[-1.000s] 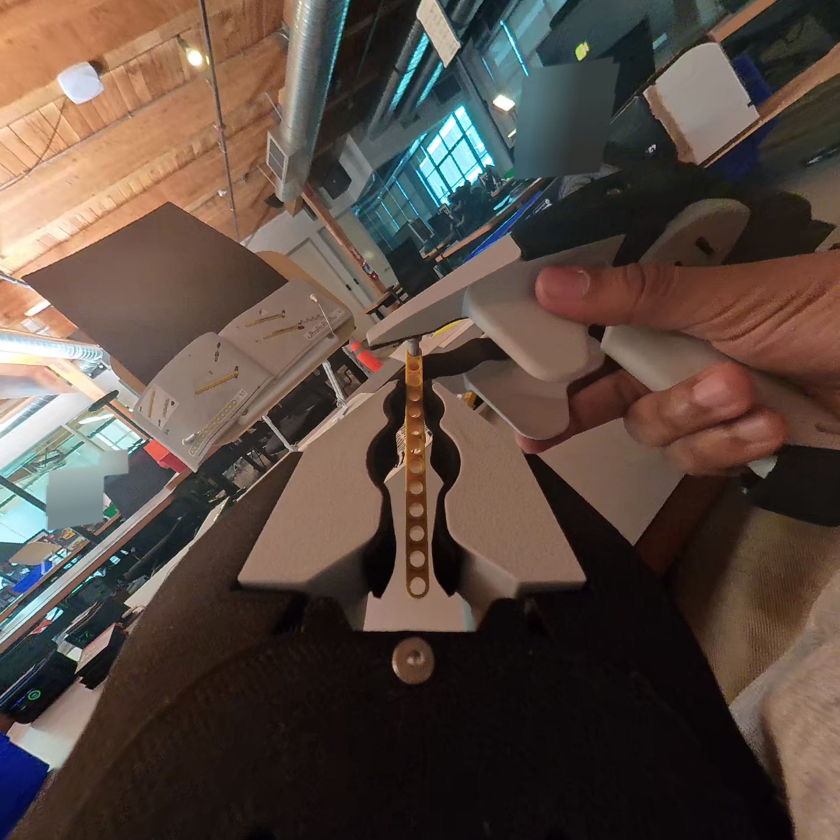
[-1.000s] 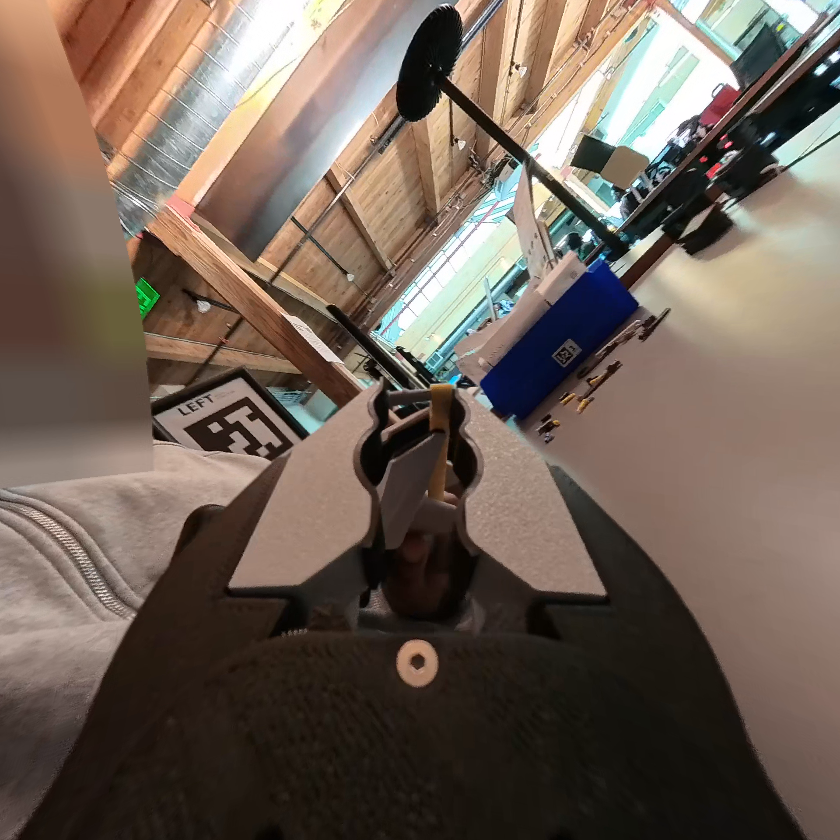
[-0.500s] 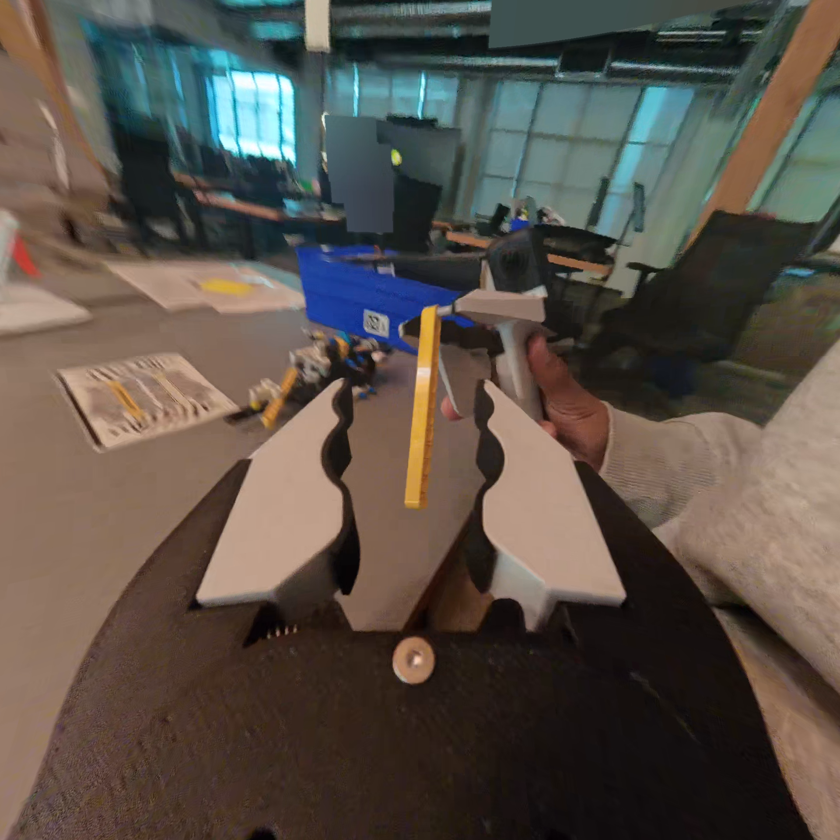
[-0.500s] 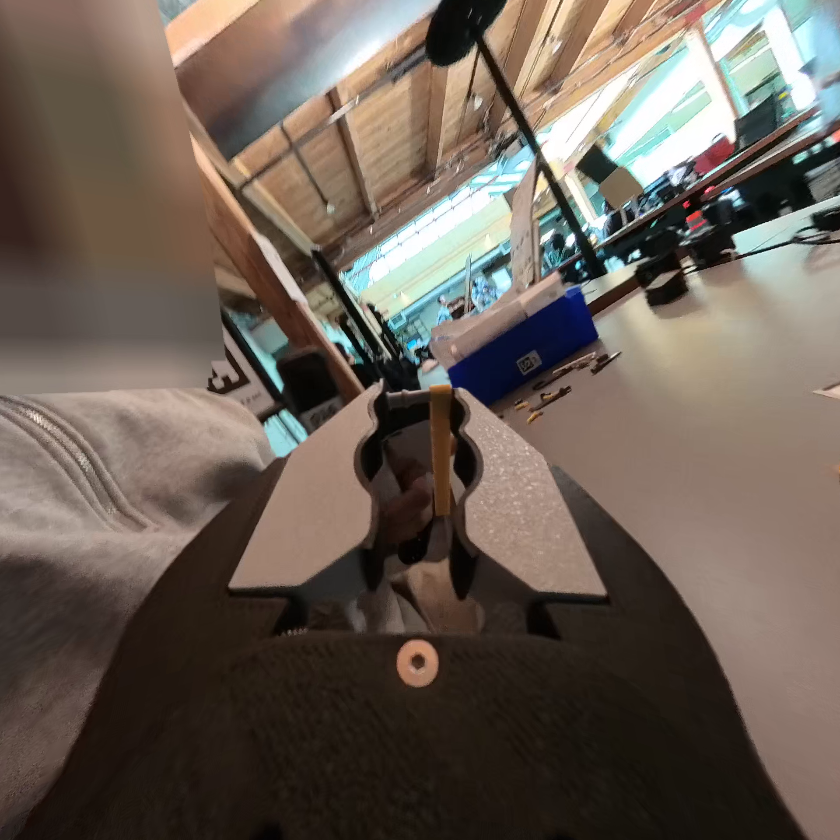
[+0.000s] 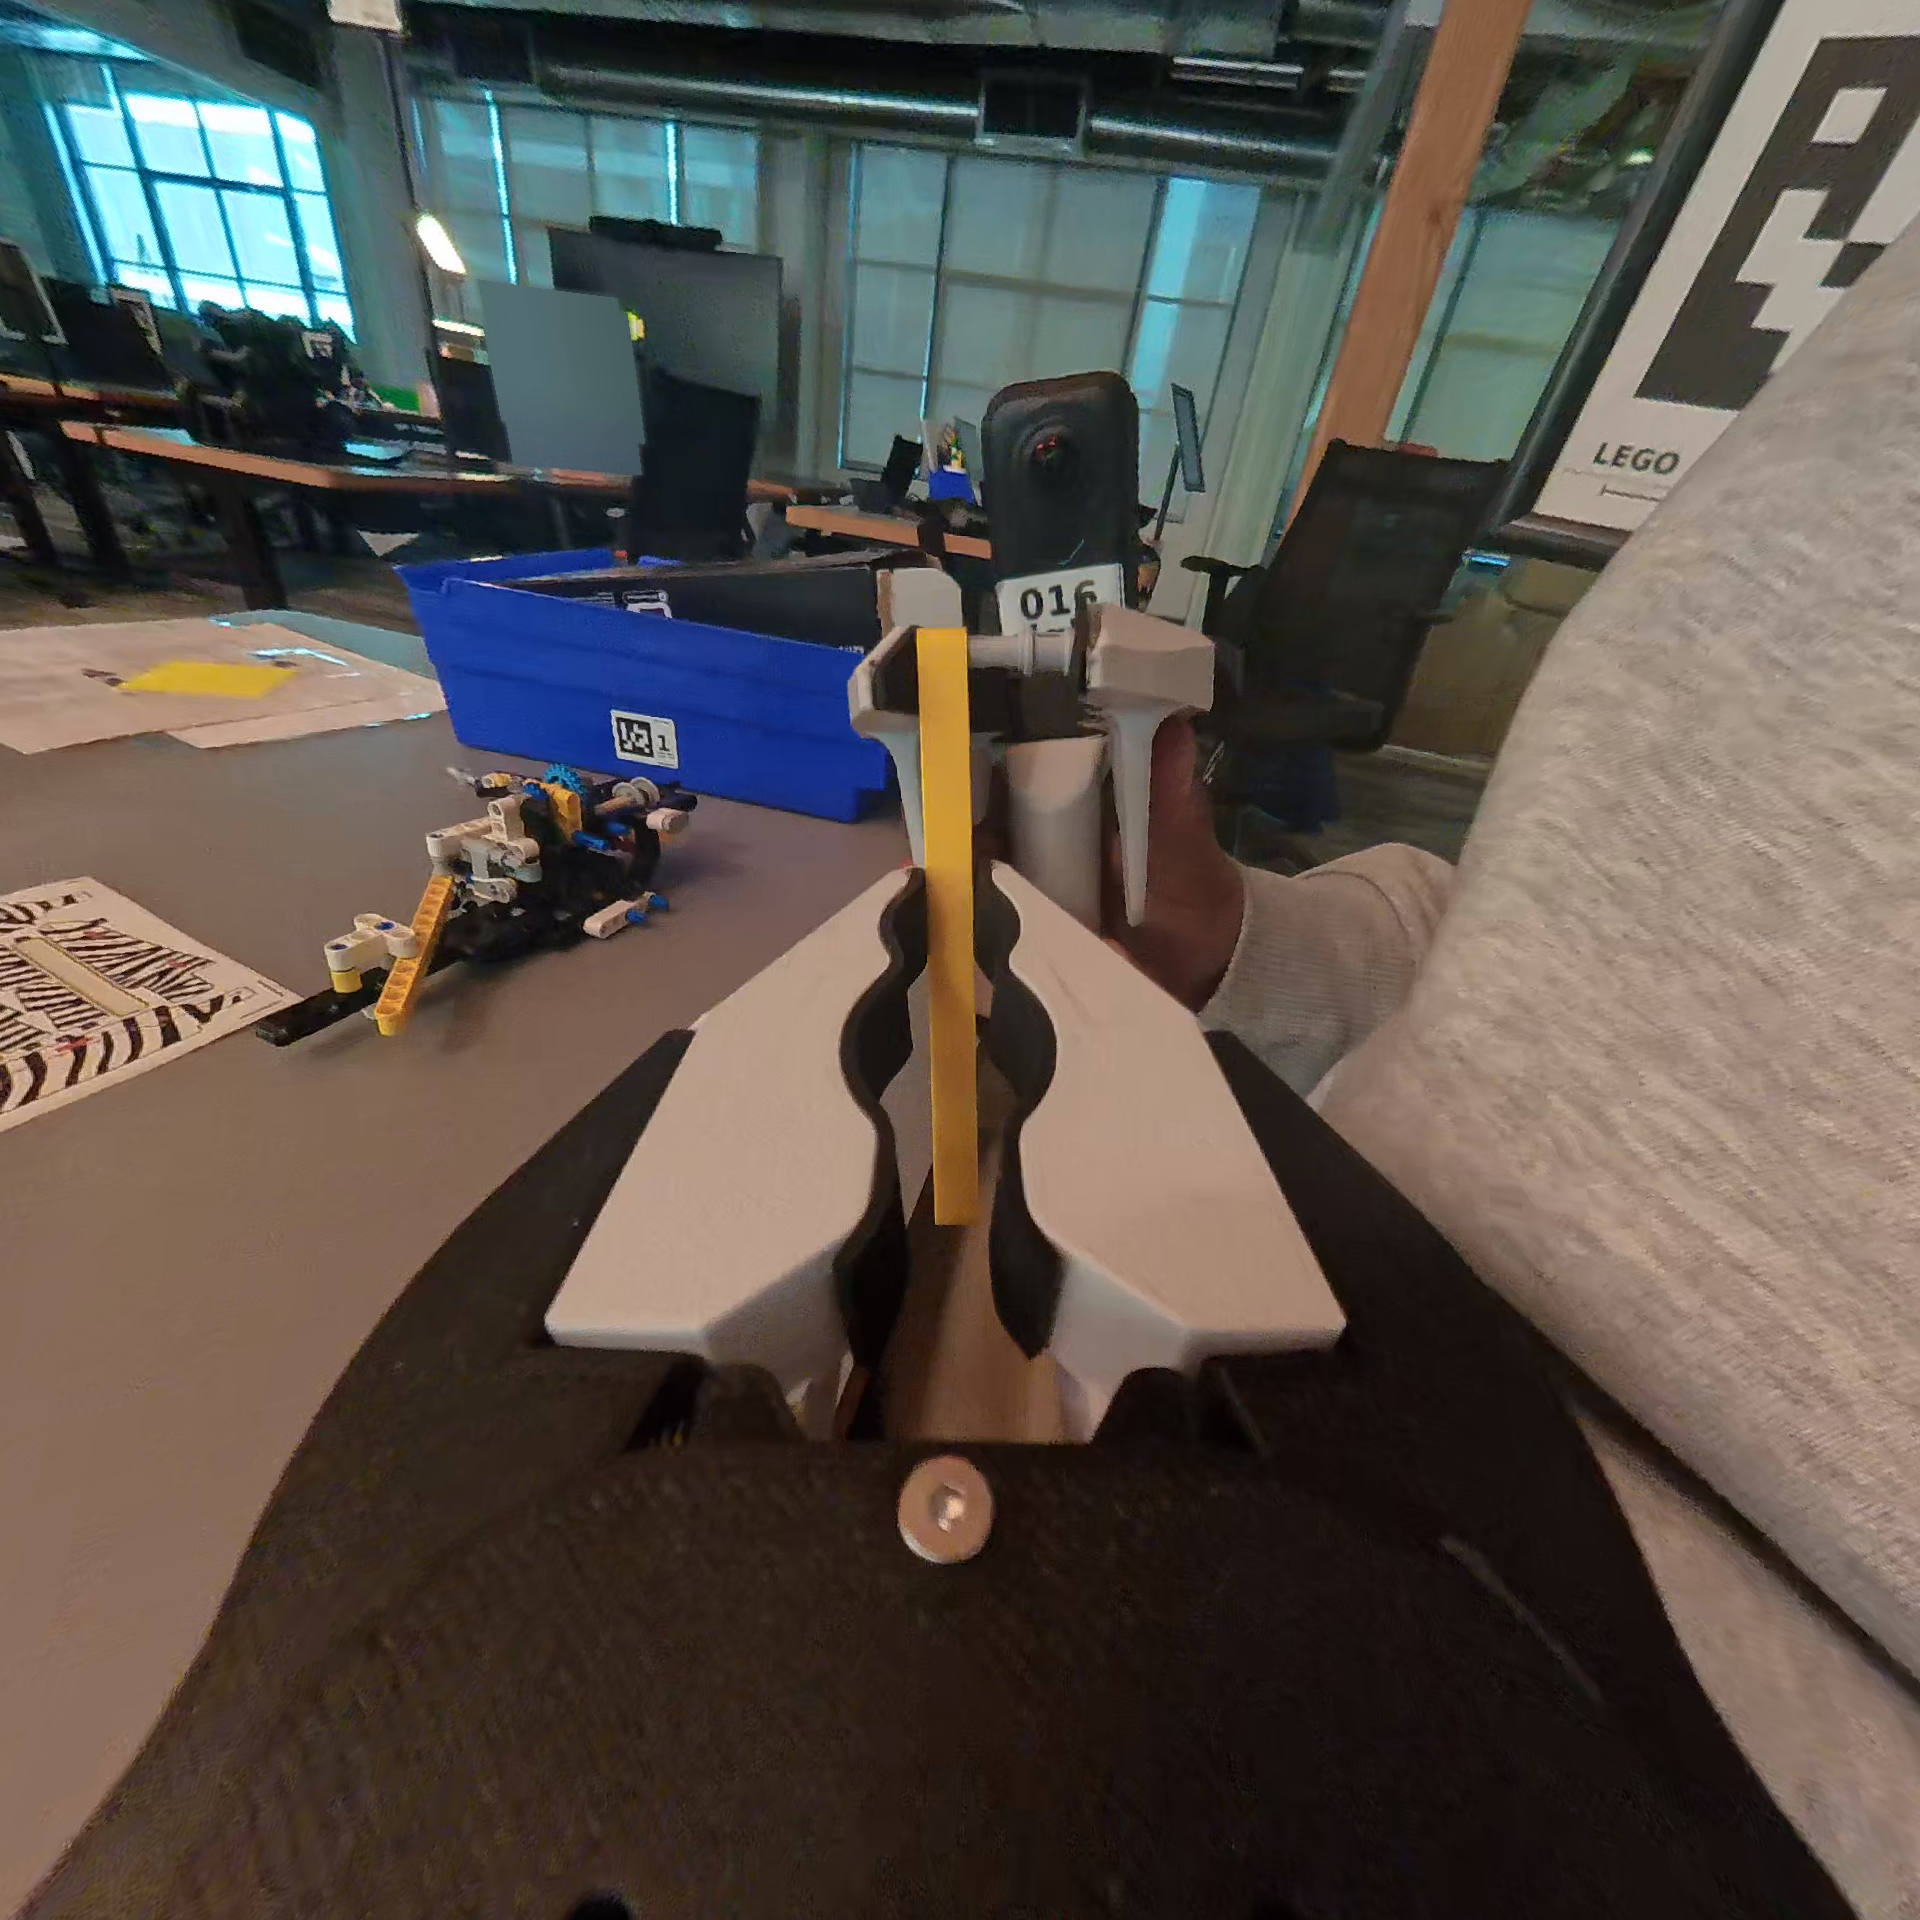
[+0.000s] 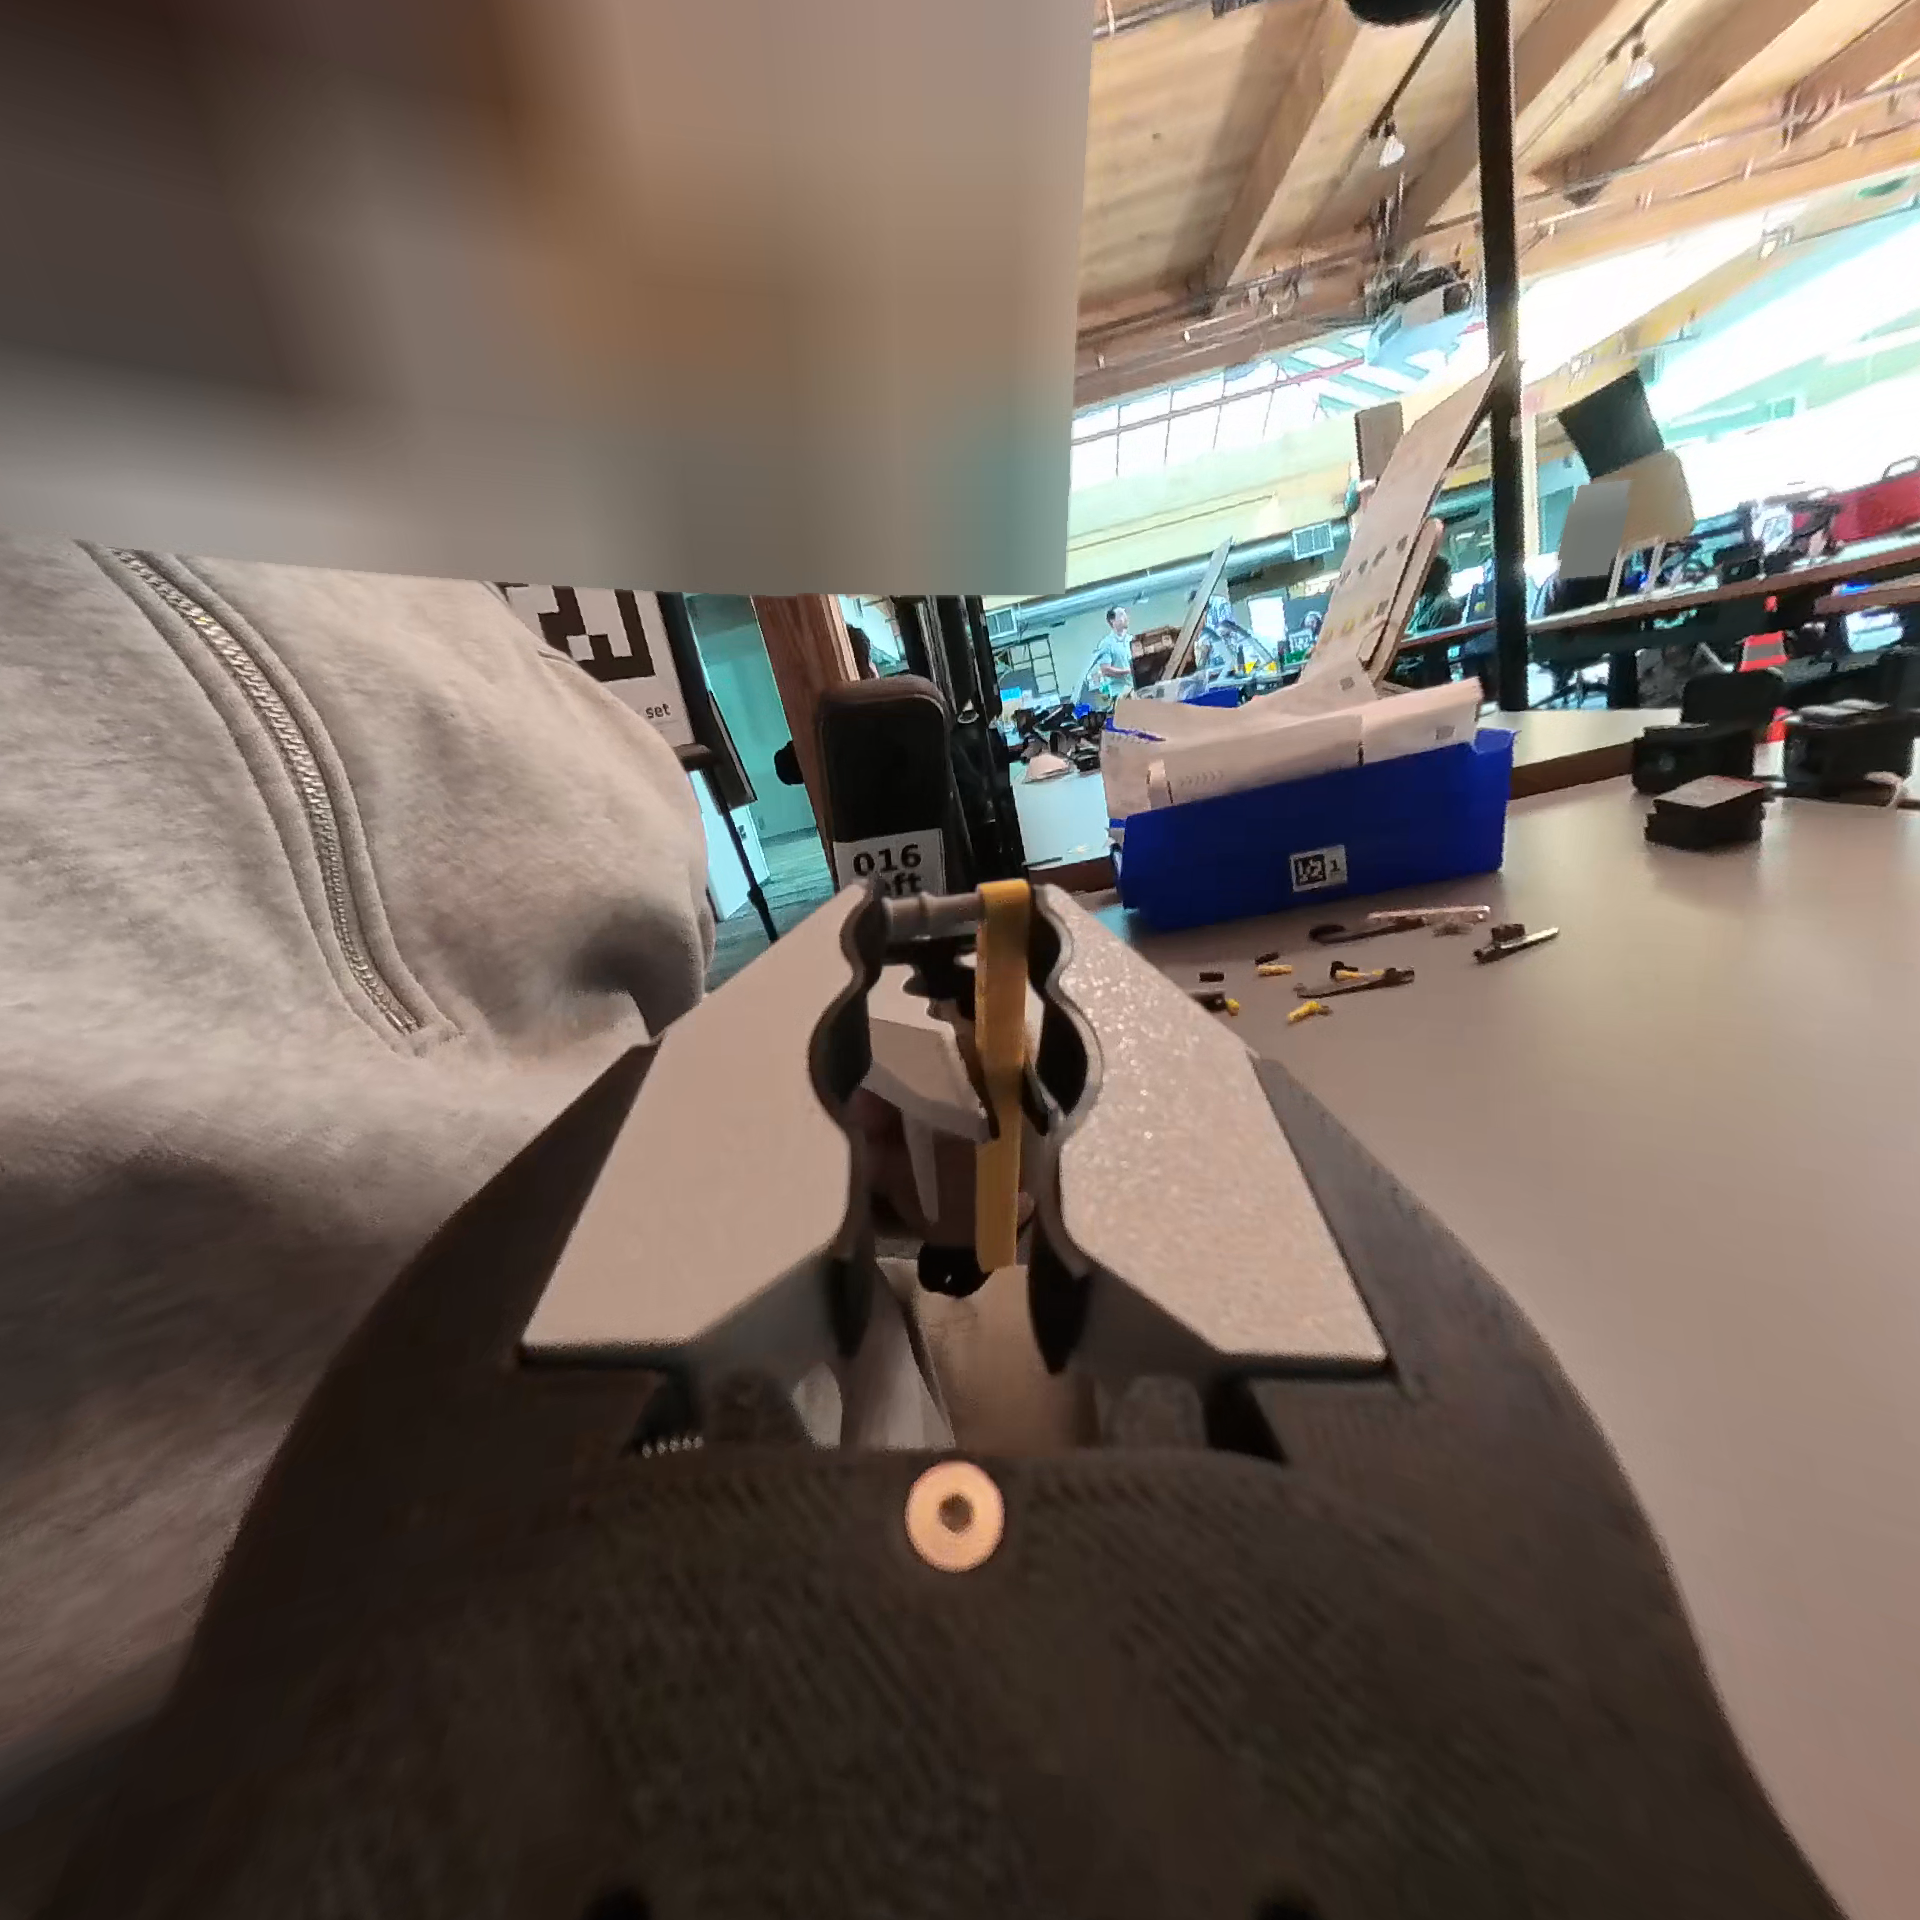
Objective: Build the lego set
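Note:
A long yellow beam (image 5: 951, 935) stands upright and edge-on between my left gripper's (image 5: 953, 878) jaws, which are shut on its middle. A grey pin (image 5: 1023, 652) sticks sideways out of the beam's top end. The right gripper (image 5: 1023, 655) faces me just beyond and is shut across that pin and the beam's top. In the right wrist view the right gripper (image 6: 956, 909) clamps the pin (image 6: 925, 914) and the beam (image 6: 1000, 1039) at its fingertips. The part-built lego model (image 5: 520, 873) lies on the grey table (image 5: 208, 1195) to the left.
A blue bin (image 5: 644, 675) stands behind the model; it also shows in the right wrist view (image 6: 1320, 831). A printed sheet (image 5: 83, 997) lies at the left. Several loose small parts (image 6: 1351, 966) and black blocks (image 6: 1704, 800) lie on the table. A person's grey sweatshirt (image 5: 1662, 935) is close on the right. The grippers' ends are close to 5 centimeters from one another. Left tips and right tips are each some 25 centimeters from the part-built lego model (image 5: 520, 873).
Both grippers swung down from facing the ceiling to table level. The left gripper opened while the right held the beam, and has closed on it again, now edge-on.

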`<action>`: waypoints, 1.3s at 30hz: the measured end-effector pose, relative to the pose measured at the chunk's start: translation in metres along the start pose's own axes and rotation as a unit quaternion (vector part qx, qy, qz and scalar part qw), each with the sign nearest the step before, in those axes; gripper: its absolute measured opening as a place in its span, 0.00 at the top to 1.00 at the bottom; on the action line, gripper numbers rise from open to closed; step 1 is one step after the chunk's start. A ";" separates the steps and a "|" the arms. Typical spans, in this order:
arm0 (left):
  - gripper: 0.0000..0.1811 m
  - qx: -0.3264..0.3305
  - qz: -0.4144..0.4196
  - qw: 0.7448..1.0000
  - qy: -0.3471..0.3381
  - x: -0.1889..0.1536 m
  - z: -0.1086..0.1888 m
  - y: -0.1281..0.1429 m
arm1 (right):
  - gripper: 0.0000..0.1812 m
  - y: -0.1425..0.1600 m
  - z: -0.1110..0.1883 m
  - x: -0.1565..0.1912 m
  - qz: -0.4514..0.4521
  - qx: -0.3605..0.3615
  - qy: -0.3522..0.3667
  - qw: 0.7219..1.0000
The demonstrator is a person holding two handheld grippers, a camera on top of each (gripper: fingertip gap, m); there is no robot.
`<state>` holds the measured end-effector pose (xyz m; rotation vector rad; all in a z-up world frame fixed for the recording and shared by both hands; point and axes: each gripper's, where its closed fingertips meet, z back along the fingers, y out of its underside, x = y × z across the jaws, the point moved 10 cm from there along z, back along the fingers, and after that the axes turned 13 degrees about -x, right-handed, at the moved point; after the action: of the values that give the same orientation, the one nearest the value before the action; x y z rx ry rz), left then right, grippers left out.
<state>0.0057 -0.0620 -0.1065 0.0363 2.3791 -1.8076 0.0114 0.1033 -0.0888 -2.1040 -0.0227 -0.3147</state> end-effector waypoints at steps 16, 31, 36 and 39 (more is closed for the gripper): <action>0.96 -0.021 0.088 0.996 0.020 0.011 -0.001 0.006 | 0.86 0.005 -0.001 -0.010 -0.045 0.019 0.000 0.999; 0.96 -0.022 0.092 0.995 0.011 0.012 -0.002 0.010 | 0.86 0.010 -0.002 -0.013 -0.076 -0.001 0.019 0.997; 0.96 -0.024 0.106 0.994 0.013 0.013 -0.001 0.011 | 0.87 0.009 -0.003 -0.012 -0.060 0.010 0.029 0.998; 0.96 -0.023 0.109 0.994 0.011 0.013 -0.002 0.012 | 0.87 0.010 -0.003 -0.012 -0.053 0.013 0.034 0.998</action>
<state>-0.0060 -0.0582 -0.1189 0.3000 2.3272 -1.6607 0.0008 0.0967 -0.0982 -2.0690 -0.0982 -0.4485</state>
